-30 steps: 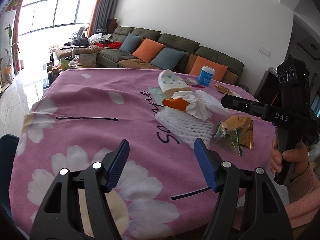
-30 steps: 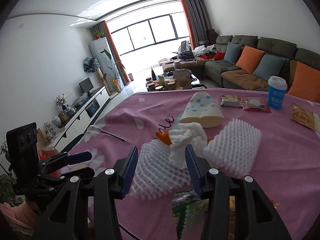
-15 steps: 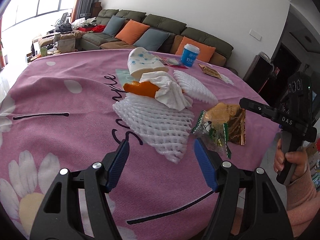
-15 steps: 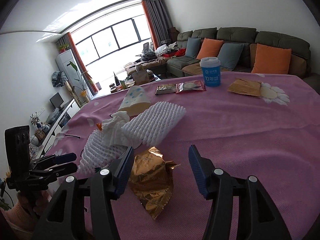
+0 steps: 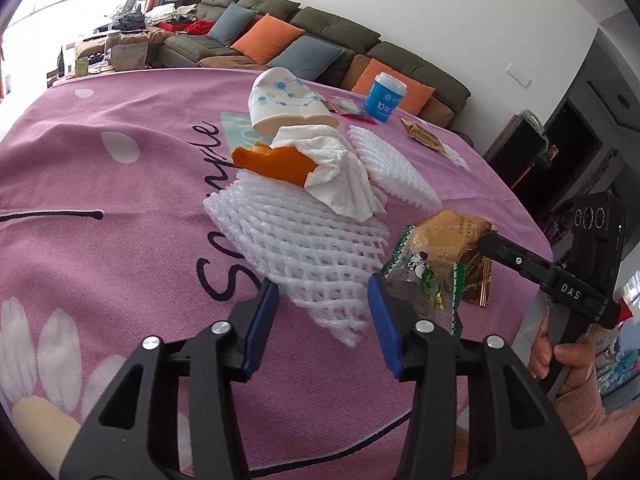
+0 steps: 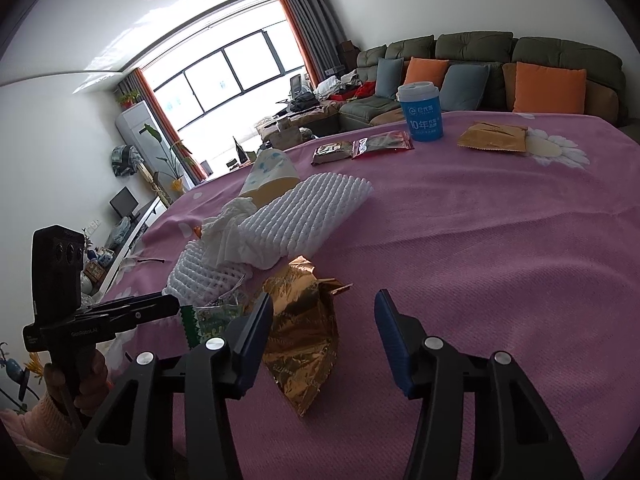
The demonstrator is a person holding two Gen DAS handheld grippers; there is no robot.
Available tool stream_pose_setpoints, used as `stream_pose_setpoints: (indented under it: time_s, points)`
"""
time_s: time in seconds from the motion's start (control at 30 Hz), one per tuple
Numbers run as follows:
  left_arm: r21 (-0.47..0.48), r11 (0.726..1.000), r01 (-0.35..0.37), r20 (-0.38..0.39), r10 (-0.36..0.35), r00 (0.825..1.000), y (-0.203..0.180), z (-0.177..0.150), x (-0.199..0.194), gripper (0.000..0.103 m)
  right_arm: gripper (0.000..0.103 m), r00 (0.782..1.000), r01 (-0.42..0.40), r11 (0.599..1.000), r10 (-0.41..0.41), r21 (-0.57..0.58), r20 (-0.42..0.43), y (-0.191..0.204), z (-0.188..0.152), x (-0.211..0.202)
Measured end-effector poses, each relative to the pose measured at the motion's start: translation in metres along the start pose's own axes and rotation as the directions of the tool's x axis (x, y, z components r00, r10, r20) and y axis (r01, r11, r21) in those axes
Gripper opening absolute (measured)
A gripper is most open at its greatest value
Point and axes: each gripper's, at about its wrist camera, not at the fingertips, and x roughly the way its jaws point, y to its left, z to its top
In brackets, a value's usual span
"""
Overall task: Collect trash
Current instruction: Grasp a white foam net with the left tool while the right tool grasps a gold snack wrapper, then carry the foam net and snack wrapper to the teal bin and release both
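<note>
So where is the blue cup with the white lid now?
The blue cup stands upright at the far side of the pink tablecloth, nearest the sofa, right beside the red snack packet; in the left wrist view it appears behind the tipped paper cup.

Home living room: sofa (image 6: 500,64), cushions (image 5: 266,34).

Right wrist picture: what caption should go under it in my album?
Open right claw reaches for a crinkled gold wrapper on the pink tablecloth.

Crumpled gold wrapper (image 6: 298,328) lies beside white foam net (image 5: 296,236).
</note>
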Motion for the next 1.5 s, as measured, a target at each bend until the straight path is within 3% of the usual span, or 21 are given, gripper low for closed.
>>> stream_pose_setpoints:
  time_s: [0.17,0.23,0.33,0.97,1.5]
  points:
    - [-0.017,1.000,0.009,-0.007,-0.009,1.000,0.004,0.000,0.001,0.018,0.021,1.000,-0.013,1.000,0.013,-0.013,-0.012,0.003,-0.001,0.000]
    - [-0.018,1.000,0.010,-0.004,-0.010,1.000,0.004,-0.001,-0.001,0.016,0.014,1.000,-0.022,1.000,0.022,-0.018,-0.011,0.003,0.000,0.000]
    - [-0.015,1.000,0.010,0.004,-0.010,1.000,0.005,-0.003,-0.006,0.014,0.011,1.000,-0.025,0.999,0.024,-0.033,-0.002,0.006,0.001,-0.003]
    - [0.004,0.999,-0.052,0.122,0.051,0.991,0.023,-0.023,-0.079,0.014,0.008,0.994,-0.065,0.991,0.074,-0.114,0.078,0.037,0.023,-0.032]
    - [-0.047,0.990,-0.132,0.200,0.138,0.970,0.048,-0.041,-0.138,0.013,0.008,0.967,-0.247,0.949,0.255,-0.193,0.013,0.104,0.029,0.010]
